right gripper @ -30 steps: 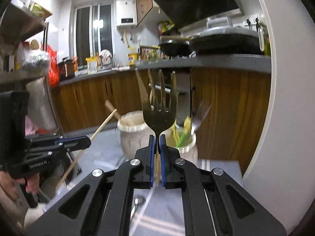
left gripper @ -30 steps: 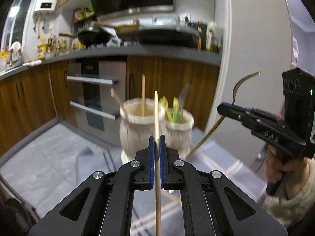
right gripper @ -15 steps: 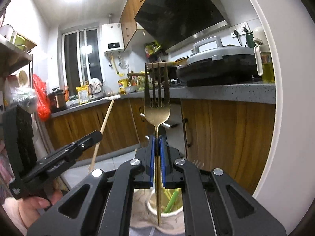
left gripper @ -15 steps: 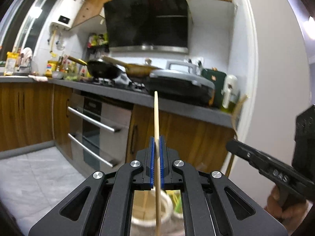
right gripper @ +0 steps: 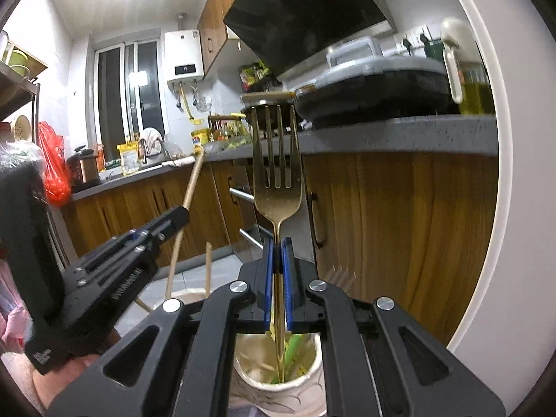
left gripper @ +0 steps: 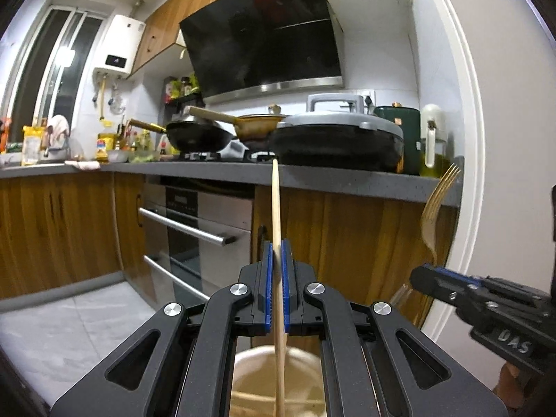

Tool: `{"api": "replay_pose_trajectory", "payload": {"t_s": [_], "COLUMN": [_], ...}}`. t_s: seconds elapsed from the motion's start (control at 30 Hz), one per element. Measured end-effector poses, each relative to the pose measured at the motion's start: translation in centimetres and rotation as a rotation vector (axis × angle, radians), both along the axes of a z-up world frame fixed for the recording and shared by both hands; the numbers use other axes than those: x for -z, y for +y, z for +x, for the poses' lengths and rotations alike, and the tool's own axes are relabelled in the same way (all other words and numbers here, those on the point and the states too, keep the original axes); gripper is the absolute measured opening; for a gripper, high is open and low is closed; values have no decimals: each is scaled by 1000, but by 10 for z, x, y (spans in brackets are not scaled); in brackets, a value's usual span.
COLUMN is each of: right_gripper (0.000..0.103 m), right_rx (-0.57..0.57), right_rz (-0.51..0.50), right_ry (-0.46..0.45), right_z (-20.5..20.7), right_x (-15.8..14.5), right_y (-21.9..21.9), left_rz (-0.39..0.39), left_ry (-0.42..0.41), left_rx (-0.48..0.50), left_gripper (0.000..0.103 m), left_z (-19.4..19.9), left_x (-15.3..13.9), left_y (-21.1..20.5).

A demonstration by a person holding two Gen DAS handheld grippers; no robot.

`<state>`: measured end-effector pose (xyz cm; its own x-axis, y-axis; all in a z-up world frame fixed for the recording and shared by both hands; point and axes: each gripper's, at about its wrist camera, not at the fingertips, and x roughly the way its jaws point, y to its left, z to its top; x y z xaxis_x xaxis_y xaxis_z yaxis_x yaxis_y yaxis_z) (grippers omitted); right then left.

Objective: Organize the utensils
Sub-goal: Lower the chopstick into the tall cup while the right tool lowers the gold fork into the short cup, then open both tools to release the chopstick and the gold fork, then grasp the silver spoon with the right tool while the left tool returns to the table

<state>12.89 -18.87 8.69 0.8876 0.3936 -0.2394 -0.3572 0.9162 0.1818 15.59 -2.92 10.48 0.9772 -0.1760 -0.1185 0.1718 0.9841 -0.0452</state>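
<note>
My left gripper (left gripper: pixel 276 253) is shut on a wooden chopstick (left gripper: pixel 276 208) held upright, its lower end reaching down into a cream holder (left gripper: pixel 274 378) right below. My right gripper (right gripper: pixel 277 252) is shut on a gold fork (right gripper: pixel 276 173), tines up, its handle end inside a cream cup (right gripper: pixel 278 378) that holds green utensils. The left gripper (right gripper: pixel 180 213) with its chopstick (right gripper: pixel 193 184) shows at the left of the right wrist view, over a second holder (right gripper: pixel 187 297). The right gripper (left gripper: pixel 420 276) and fork (left gripper: pixel 434 208) show at the right of the left wrist view.
A kitchen counter (left gripper: pixel 347 177) with pans and a lidded pot (left gripper: pixel 337 139) runs behind. Wooden cabinets and an oven (left gripper: pixel 194 229) stand below it. A white wall (left gripper: pixel 486 139) rises at right. The grey tiled floor (left gripper: pixel 69 323) lies at left.
Both grippers tilted upward and came over the holders. The chopstick's and the fork's lower ends now reach down into the containers below.
</note>
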Motion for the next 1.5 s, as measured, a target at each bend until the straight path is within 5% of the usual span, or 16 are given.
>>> {"api": "replay_pose_trajectory", "payload": {"t_s": [0.53, 0.9, 1.0, 1.07, 1.13, 1.23, 1.5], "right_gripper": [6, 6, 13, 36, 43, 51, 85], "right_rx": [11, 43, 48, 49, 45, 41, 10], "right_rz": [18, -4, -3, -1, 16, 22, 26], "right_ry": [122, 138, 143, 150, 150, 144, 125], "right_z": [5, 11, 11, 12, 11, 4, -26], "right_x": [47, 44, 44, 44, 43, 40, 36], "right_y": [-19, -15, -15, -15, -18, -20, -31], "left_rz": [60, 40, 45, 49, 50, 36, 33], "left_ry": [151, 192, 198, 200, 196, 188, 176], "left_rx": [34, 36, 37, 39, 37, 38, 37], "left_gripper": [6, 35, 35, 36, 40, 67, 83], "left_z": [-43, -59, -64, -67, -70, -77, -97], "left_x": [40, 49, 49, 48, 46, 44, 37], "left_y": [15, 25, 26, 25, 26, 26, 27]}}
